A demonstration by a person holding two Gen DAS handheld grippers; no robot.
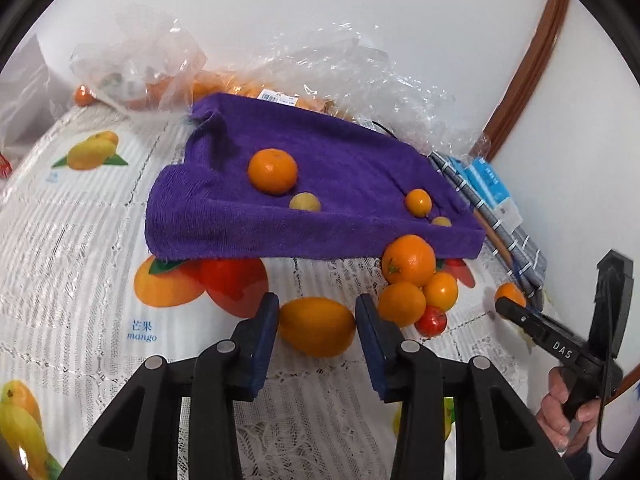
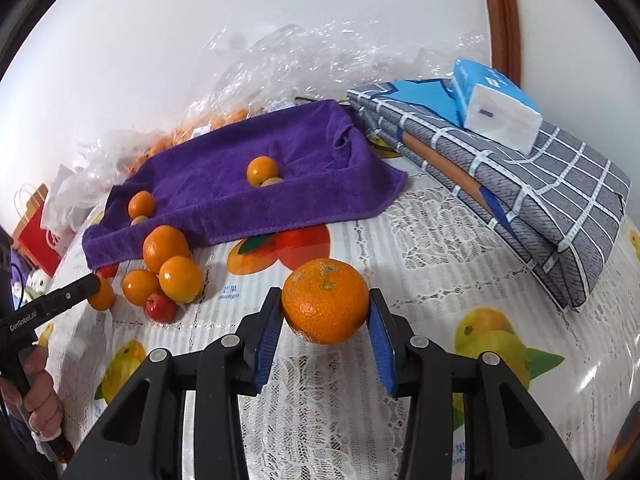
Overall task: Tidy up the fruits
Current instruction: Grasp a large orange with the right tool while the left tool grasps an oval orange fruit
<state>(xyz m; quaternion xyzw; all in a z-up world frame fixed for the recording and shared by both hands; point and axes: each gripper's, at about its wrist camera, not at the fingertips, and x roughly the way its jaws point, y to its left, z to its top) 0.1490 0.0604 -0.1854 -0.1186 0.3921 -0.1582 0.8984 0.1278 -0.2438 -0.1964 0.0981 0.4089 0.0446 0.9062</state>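
A purple towel (image 1: 320, 184) lies on the table with an orange (image 1: 273, 170) and small fruits on it. My left gripper (image 1: 317, 326) has its blue pads on either side of an oval orange fruit (image 1: 316, 326) on the tablecloth; the pads touch or nearly touch it. A cluster of oranges (image 1: 408, 266) and a small red fruit (image 1: 431, 321) lies just right of it. My right gripper (image 2: 325, 306) is shut on a large orange (image 2: 325, 300), held above the cloth. The cluster also shows in the right wrist view (image 2: 166, 248), as does the towel (image 2: 248, 184).
A fruit-print lace tablecloth (image 1: 80, 240) covers the table. Clear plastic bags with oranges (image 1: 140, 68) lie behind the towel. A folded grey checked cloth (image 2: 540, 184) with a tissue pack (image 2: 496, 104) lies at the right. A white wall stands behind.
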